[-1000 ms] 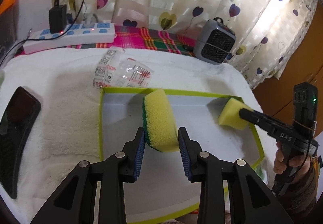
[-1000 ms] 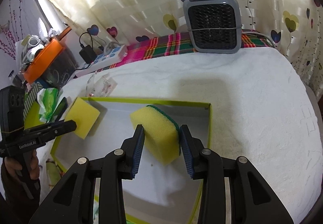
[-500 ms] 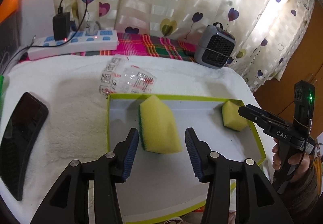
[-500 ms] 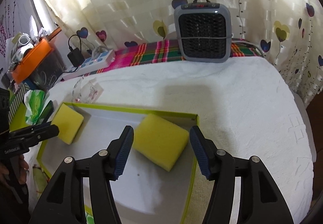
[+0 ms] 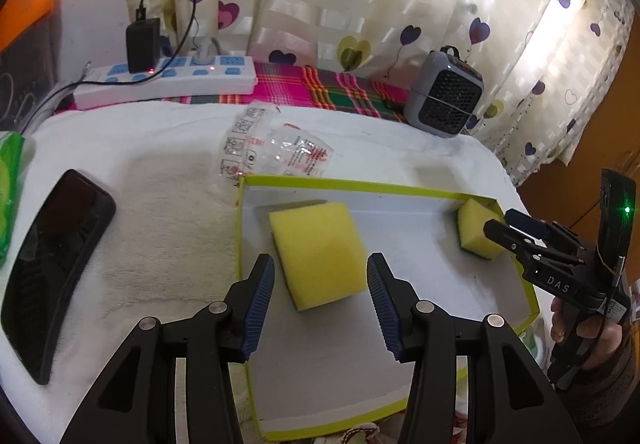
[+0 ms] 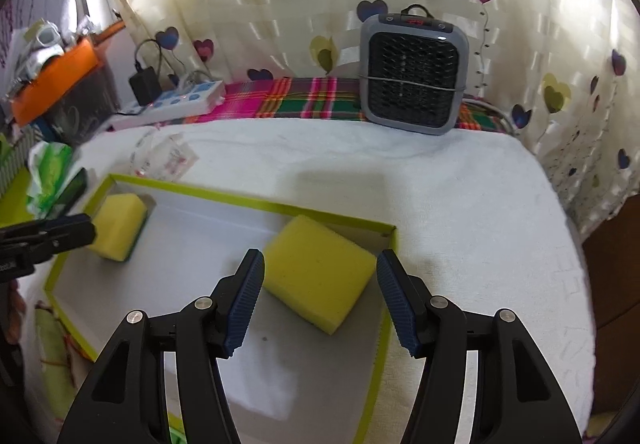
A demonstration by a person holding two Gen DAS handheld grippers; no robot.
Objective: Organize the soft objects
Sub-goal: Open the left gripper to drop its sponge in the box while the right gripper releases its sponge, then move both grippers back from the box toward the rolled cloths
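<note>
Both your sponges are sitting flat in the green-edged box on the towel-covered desk. Left sponge is near the box's left wall, right sponge is tucked toward the far right corner. Your left gripper has its fingers spread wide with clear air on both sides of its sponge, holding nothing. Same deal with the right gripper: fingers wide apart, sponge lying loose between and beyond them.

Handling-wise these look like light foam with a green scrubby layer, so they'll squash a lot and spring back. If you re-grab, I'd pinch across the short sides near the middle, gently, since a corner grip will probably let it twist or pop out
</note>
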